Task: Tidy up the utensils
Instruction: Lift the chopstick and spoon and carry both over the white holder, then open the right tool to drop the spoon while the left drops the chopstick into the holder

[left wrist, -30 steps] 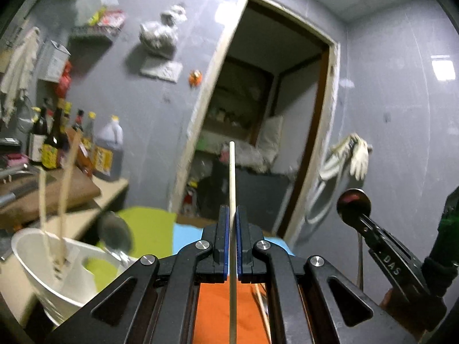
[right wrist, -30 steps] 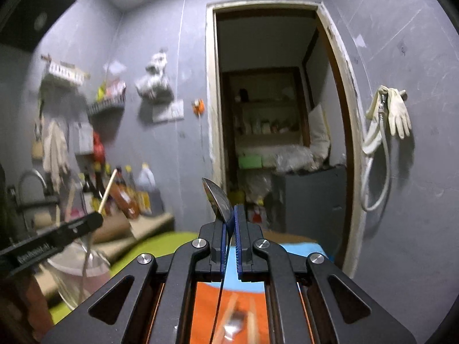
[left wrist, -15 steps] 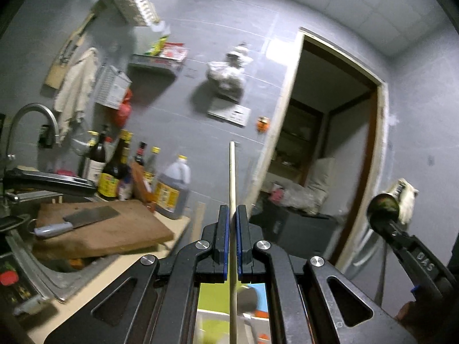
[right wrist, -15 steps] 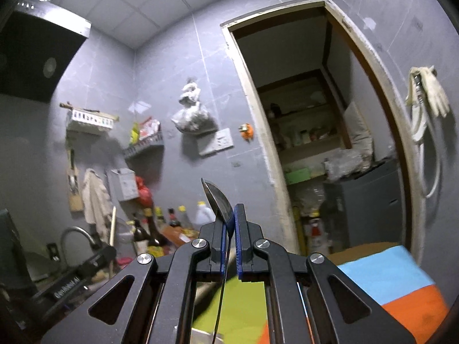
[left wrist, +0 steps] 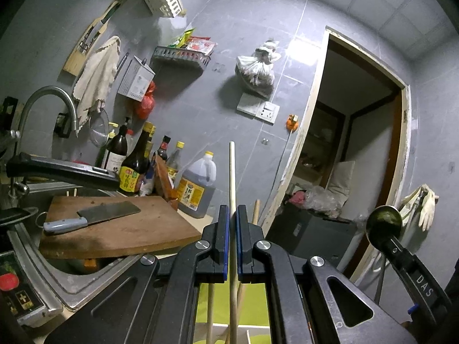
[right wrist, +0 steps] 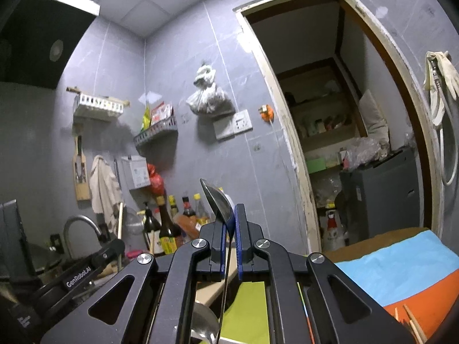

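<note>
My left gripper is shut on a pale wooden chopstick that stands upright between its pads. More chopsticks show below it, over a green mat. My right gripper is shut on a metal spoon, bowl end up, handle hanging down. The right gripper and its spoon also show at the right of the left wrist view. The left gripper with its chopstick shows at the left of the right wrist view. Loose chopsticks lie on an orange mat.
A wooden cutting board with a cleaver lies over the sink, under a tap. Sauce bottles stand by the grey wall. A doorway opens at the right. Blue and orange mats cover the table.
Both grippers have tilted upward and turned left toward the sink wall, each still holding its utensil. The white container with chopsticks has dropped out of the left wrist view.
</note>
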Demonstrator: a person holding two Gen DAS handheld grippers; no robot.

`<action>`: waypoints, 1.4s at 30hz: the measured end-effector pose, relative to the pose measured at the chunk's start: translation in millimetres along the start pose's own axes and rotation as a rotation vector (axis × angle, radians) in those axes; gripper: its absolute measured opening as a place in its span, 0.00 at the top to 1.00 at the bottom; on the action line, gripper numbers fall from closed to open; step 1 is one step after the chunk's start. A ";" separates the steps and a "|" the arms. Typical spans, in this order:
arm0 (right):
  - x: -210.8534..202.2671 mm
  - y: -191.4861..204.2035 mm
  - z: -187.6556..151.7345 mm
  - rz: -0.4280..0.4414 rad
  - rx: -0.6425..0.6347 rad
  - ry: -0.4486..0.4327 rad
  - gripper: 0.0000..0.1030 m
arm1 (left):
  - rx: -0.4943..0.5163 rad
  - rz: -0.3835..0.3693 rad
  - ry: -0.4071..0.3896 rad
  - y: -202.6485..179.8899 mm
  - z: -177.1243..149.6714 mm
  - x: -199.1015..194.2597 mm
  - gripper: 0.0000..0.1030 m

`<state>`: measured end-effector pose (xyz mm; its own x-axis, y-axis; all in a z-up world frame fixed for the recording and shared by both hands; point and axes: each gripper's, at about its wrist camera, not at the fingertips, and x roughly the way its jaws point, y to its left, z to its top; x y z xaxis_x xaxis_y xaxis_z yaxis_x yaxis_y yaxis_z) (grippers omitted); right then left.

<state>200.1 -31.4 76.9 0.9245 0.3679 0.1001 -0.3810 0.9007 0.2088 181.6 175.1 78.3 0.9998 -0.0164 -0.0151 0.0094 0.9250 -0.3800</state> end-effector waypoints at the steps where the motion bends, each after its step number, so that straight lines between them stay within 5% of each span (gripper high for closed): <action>1: 1.1 0.2 -3.6 -0.002 -0.006 0.008 0.97 | 0.003 0.000 0.003 -1.6 -2.1 0.5 0.98; 19: -5.2 2.5 -28.6 -0.011 -0.081 0.102 0.92 | 0.055 -0.020 0.087 -19.8 -34.5 -14.3 0.97; 23: -11.3 3.0 -29.3 0.006 -0.099 0.127 0.78 | 0.051 -0.035 0.113 -19.9 -37.5 -21.6 0.94; 27: -20.1 4.6 -25.3 0.027 -0.114 0.130 0.77 | 0.025 -0.053 0.135 -16.9 -38.8 -27.7 0.75; 29: -25.4 4.4 -21.1 0.034 -0.119 0.128 0.73 | 0.010 -0.061 0.136 -15.5 -36.7 -32.1 0.74; 32: -34.6 0.3 -13.5 0.040 -0.113 0.115 0.60 | 0.004 -0.070 0.132 -18.2 -30.6 -39.5 0.70; 37: -52.7 -12.4 2.7 0.016 -0.108 0.087 0.45 | 0.013 -0.111 0.112 -34.9 -19.0 -54.4 0.48; 39: -59.9 -18.8 8.0 0.006 -0.102 0.077 0.25 | 0.027 -0.129 0.105 -45.2 -15.9 -59.6 0.41; 42: -75.1 -30.7 18.2 -0.018 -0.105 0.050 0.19 | 0.062 -0.139 0.106 -63.2 -14.7 -64.0 0.28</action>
<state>142.1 -90.9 80.6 0.9317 0.3600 0.0481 -0.3632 0.9256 0.1066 116.7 112.1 89.7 0.9811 -0.1824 -0.0652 0.1517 0.9327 -0.3272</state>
